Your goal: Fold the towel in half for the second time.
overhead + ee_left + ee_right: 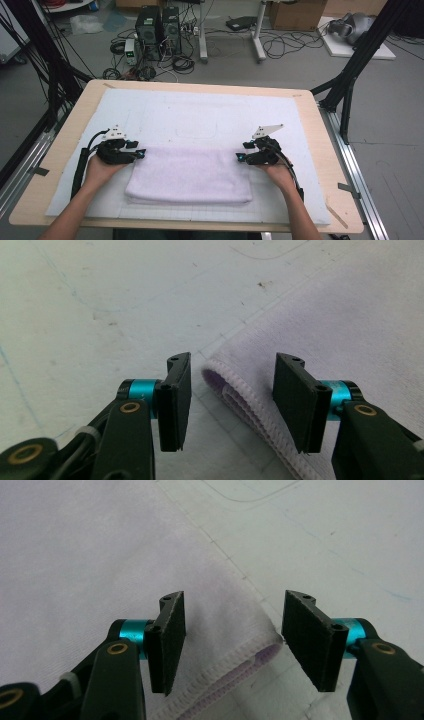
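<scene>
Towel [190,175], pale lilac, lies folded into a layered rectangle on the white mat [210,115] near the table's front edge, with left gripper [141,153] and right gripper [240,157] spread wide, each straddling a far corner, ungrasped, so further folding likely remains.

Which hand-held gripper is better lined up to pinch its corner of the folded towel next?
Right, narrowly. The right hand-held gripper has open jaws with the towel corner between them. The left hand-held gripper is open too, but its corner sits slightly ahead.
</scene>
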A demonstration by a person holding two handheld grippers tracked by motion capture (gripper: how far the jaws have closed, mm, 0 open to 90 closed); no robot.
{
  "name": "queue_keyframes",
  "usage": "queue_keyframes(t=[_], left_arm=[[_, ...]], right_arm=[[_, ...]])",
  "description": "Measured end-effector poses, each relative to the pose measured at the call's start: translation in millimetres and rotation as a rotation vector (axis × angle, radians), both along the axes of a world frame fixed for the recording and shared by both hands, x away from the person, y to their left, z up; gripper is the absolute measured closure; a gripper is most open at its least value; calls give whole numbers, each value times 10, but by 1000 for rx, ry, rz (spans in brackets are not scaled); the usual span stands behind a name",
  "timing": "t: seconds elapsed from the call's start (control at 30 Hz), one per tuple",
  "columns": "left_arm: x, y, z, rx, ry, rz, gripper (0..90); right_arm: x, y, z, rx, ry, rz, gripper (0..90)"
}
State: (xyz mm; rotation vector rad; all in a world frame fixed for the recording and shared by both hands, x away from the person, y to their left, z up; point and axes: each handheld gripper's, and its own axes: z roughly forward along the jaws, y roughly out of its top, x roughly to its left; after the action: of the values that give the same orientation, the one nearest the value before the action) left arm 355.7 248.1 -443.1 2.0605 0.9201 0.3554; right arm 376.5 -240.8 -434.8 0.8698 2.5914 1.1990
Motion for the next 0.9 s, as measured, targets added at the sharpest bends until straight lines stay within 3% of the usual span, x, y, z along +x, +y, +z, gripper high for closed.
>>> queue_keyframes(t=[0.17, 0.33, 0.4, 0.53, 0.67, 0.73, 0.9], left_arm=[[16, -63, -29, 7, 17, -28, 543], [-6, -132, 9, 32, 0, -44, 768], [-11, -150, 24, 42, -6, -39, 809], [4, -171, 100, 24, -44, 2, 833], [128, -216, 276, 0, -88, 41, 836], [237, -244, 378, -6, -103, 60, 836], [545, -322, 636, 16, -138, 97, 840]], right_arm=[[28, 39, -78, -14, 32, 14, 467], [9, 60, -93, 26, 57, 54, 723], [-3, 57, -70, 23, 53, 57, 786], [-18, 38, 27, 27, 10, 46, 817], [64, 7, 212, 38, -15, 17, 819], [118, 9, 324, 31, -64, -9, 820], [348, -44, 558, 6, -104, -69, 820]])
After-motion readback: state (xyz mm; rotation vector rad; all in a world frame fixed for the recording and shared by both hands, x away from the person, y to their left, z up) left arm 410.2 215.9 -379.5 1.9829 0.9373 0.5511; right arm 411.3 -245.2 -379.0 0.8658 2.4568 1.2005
